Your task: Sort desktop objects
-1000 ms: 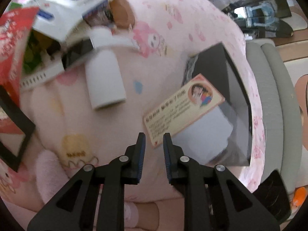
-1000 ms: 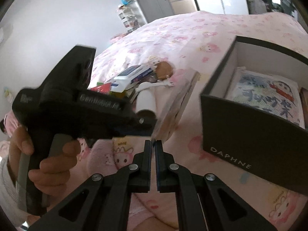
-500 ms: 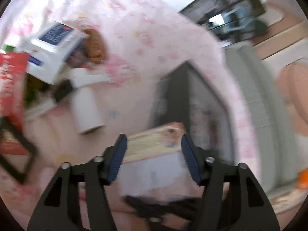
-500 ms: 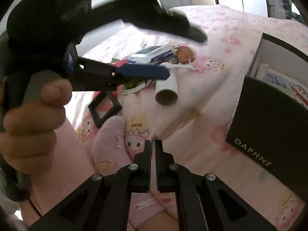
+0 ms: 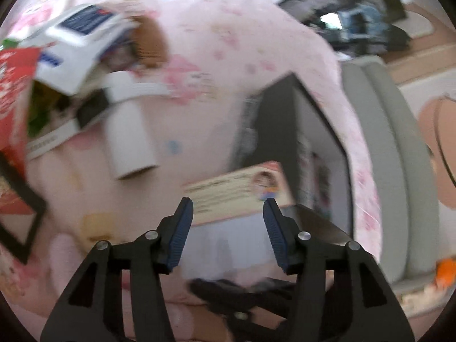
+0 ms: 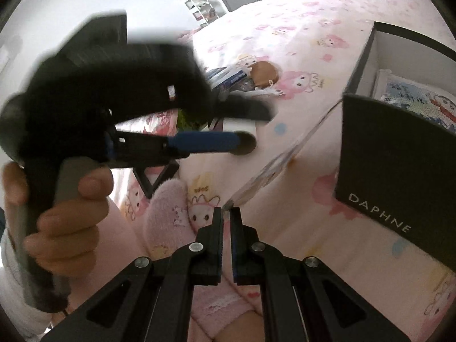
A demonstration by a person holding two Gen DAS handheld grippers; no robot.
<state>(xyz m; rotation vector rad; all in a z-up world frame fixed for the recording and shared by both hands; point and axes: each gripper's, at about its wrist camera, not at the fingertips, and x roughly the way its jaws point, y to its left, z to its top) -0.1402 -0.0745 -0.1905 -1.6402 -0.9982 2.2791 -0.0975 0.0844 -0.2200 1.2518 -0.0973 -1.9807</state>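
Cream-coloured card [image 5: 236, 196] with a cartoon figure and printed text is the thing we are sorting; our right gripper [image 6: 227, 213] pinches it by one corner, fingers pressed together on its edge. In the right wrist view the card [image 6: 273, 168] shows edge-on, slanting up from the fingertips toward the corner of the black box [image 6: 396, 171] marked DAPHNE, though we can't tell whether it touches the box. In the left wrist view it hangs face-up over the pink cartoon-print bedsheet [image 5: 228, 57], just beside the open black box [image 5: 307, 142].

Our left gripper [image 5: 228, 213] is spread wide, blue pads [image 5: 182, 228] either side of the card without touching it. In the right wrist view our left hand [image 6: 65, 213] wraps its handle, and the same gripper [image 6: 205, 142] is blurred.

Inside the box lies a cartoon-print sheet [image 6: 413, 105]. Further out on the sheet: a white lint roller [image 5: 128, 142], a blue-and-white packet [image 5: 77, 42], a brown comb [image 5: 149, 45], a red packet [image 5: 14, 85], and a black square frame [image 5: 20, 216]. A pink fluffy sock [image 6: 168, 213] sits near our right gripper. Most of the left wrist view is motion-blurred.
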